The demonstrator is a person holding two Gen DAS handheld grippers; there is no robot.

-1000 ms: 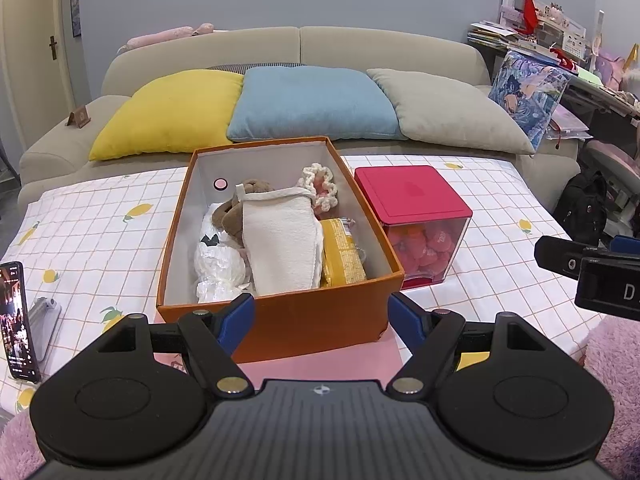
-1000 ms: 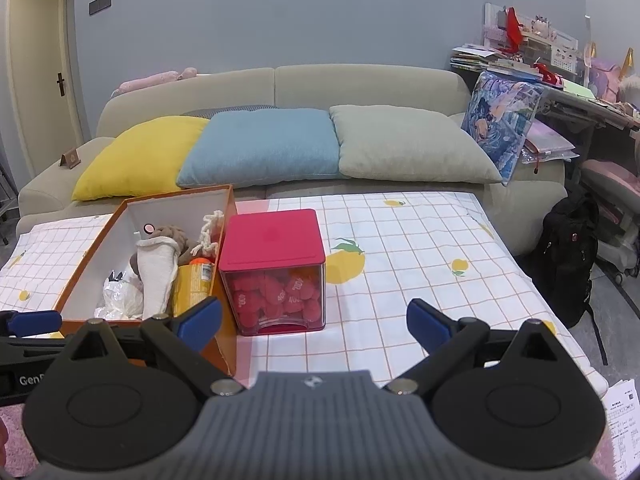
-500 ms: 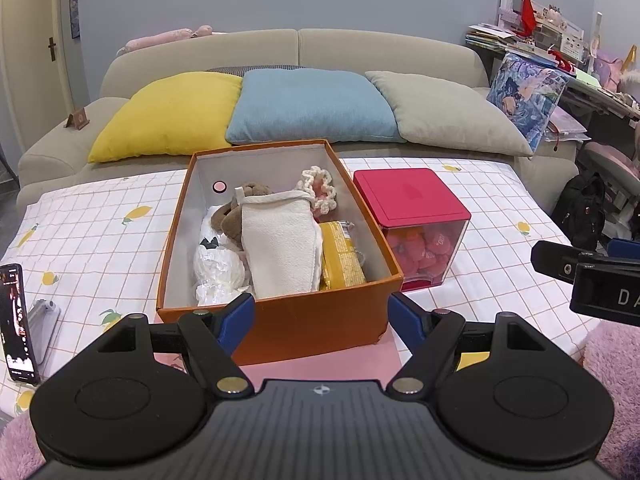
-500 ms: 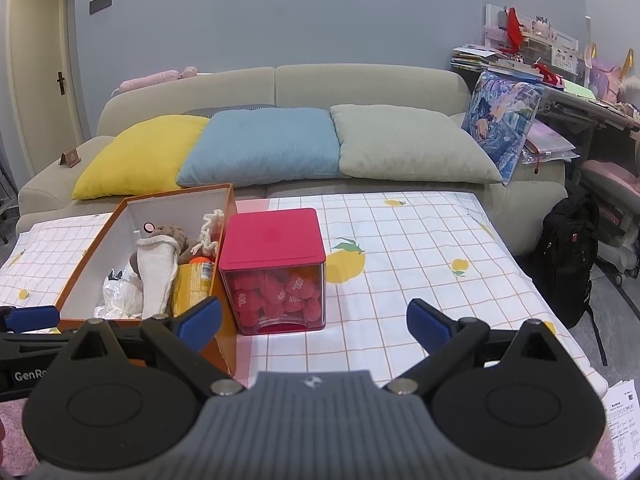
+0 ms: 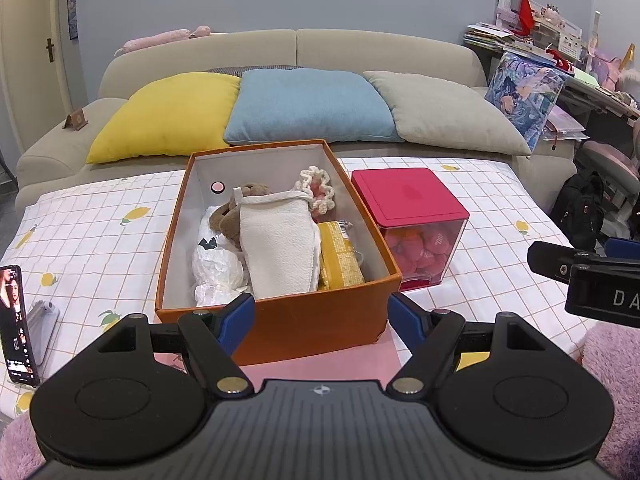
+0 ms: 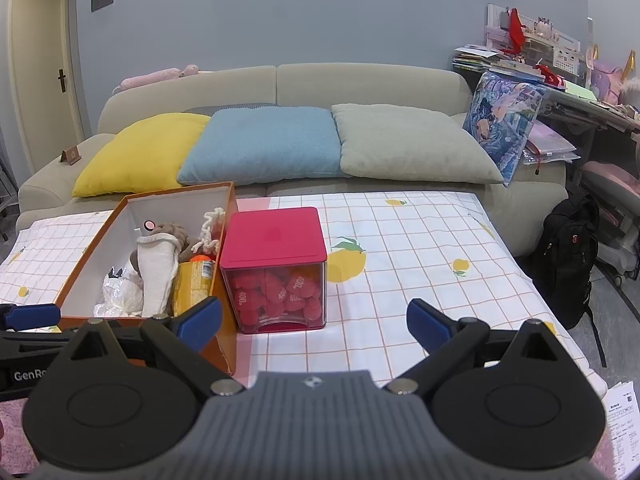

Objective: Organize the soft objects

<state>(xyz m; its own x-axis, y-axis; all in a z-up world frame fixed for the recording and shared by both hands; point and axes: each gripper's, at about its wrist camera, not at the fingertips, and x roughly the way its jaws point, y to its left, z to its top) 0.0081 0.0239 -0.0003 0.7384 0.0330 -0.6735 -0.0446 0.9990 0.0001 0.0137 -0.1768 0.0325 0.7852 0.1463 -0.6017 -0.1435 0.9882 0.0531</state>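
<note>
An open orange box (image 5: 304, 322) (image 6: 92, 248) stands on the checked cloth. In it lie a brown plush toy (image 5: 248, 196), a cream cloth pouch (image 5: 280, 248) (image 6: 158, 272), a crocheted piece (image 5: 318, 188), crumpled white plastic (image 5: 216, 272) and a yellow packet (image 5: 340, 256). To its right is a clear cube with a red lid (image 5: 408, 200) (image 6: 274, 236), full of red soft pieces. My left gripper (image 5: 322, 314) is open just in front of the box, nothing between its fingers. My right gripper (image 6: 314, 320) is open before the cube, also empty.
A phone (image 5: 16, 320) leans on a stand at the cloth's left edge. Behind the table is a beige sofa (image 6: 360, 80) with yellow, blue and grey cushions. A black backpack (image 6: 568, 256) sits on the floor at right, by a cluttered desk.
</note>
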